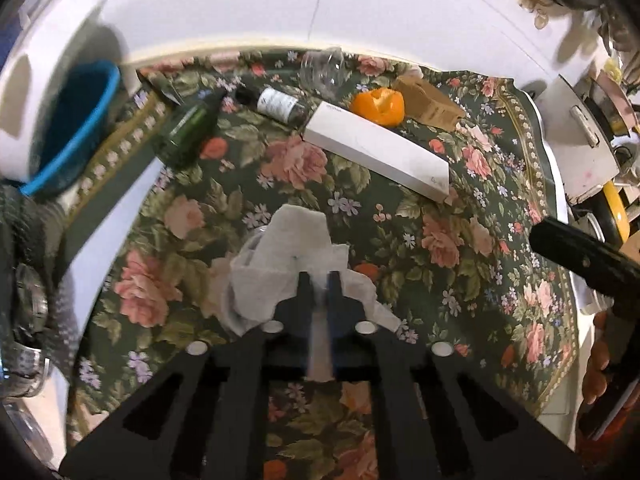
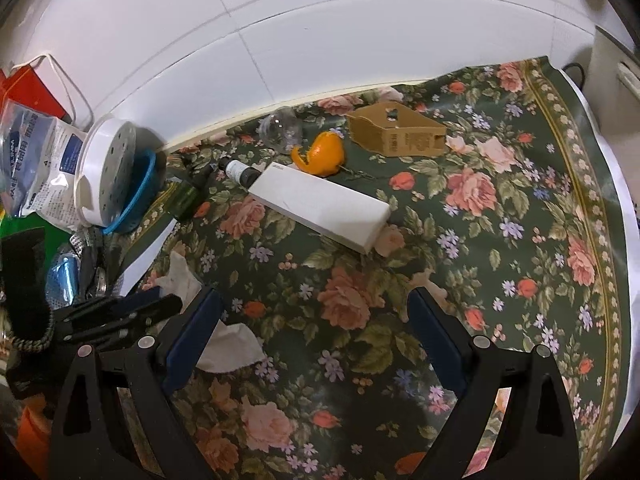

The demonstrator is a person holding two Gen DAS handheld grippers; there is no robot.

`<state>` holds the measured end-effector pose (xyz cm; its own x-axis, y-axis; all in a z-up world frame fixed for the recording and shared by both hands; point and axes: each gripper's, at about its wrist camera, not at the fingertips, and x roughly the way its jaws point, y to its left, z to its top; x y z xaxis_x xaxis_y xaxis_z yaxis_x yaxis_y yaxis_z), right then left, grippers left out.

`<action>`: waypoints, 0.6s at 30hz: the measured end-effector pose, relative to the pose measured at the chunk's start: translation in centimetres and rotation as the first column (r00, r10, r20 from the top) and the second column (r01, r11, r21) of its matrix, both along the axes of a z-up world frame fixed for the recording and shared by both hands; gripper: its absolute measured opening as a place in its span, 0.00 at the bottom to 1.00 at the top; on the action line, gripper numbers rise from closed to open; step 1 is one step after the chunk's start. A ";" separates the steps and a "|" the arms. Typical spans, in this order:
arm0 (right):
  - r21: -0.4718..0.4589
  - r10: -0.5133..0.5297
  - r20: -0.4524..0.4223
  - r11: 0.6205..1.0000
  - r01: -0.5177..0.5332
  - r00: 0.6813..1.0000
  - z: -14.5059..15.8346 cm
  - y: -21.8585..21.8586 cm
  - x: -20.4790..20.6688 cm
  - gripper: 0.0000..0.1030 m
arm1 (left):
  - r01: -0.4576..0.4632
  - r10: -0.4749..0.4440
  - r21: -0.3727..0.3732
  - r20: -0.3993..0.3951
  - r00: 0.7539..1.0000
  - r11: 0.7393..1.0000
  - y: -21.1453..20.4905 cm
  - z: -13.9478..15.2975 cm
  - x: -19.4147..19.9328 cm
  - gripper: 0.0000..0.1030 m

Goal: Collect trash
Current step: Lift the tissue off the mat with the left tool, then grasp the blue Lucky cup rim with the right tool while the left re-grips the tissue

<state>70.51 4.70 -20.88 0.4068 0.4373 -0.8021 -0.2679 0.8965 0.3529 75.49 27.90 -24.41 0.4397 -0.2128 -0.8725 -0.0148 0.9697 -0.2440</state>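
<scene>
The left jaws hide part of the crumpled tissue they clamp.

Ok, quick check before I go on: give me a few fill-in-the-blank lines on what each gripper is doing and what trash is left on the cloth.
1. The left gripper has its jaws shut on a crumpled white ____.
2. The right gripper has its jaws ____, with nothing between them.
3. The orange peel lies between the long white box and the ____ cardboard box.
4. The green bottle lies on its ____.

Missing words: tissue; open; brown; side
</scene>
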 end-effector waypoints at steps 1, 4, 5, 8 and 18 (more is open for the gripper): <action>-0.001 -0.003 -0.002 1.000 0.003 1.000 -0.1 -0.2 -0.1 0.89 | 0.001 -0.001 -0.002 0.001 1.000 1.000 0.0 0.0 0.0 0.01; 0.006 -0.015 -0.010 1.000 0.015 1.000 -0.2 -0.8 -0.3 0.89 | 0.003 -0.003 0.011 0.015 1.000 1.000 -0.2 0.5 -0.1 0.00; 0.008 -0.018 -0.011 1.000 0.018 1.000 -0.2 -1.0 -0.4 0.89 | 0.003 -0.004 0.011 0.030 1.000 1.000 -0.2 1.1 -0.3 0.00; 0.017 -0.022 -0.018 1.000 0.023 1.000 -0.2 -1.1 -0.5 0.89 | -0.009 0.008 0.016 0.097 0.995 1.000 0.2 3.8 -0.9 0.00; 0.038 0.059 0.000 0.998 -0.059 0.998 0.6 2.8 -0.2 0.89 | -0.134 0.117 0.029 0.335 0.935 0.991 4.7 12.9 -4.3 0.00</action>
<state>70.35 7.48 -20.33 0.3790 0.4902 -0.7849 -0.3193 0.8654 0.3863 71.18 32.58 -11.50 0.7265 -0.0966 -0.6803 -0.0637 0.9763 -0.2066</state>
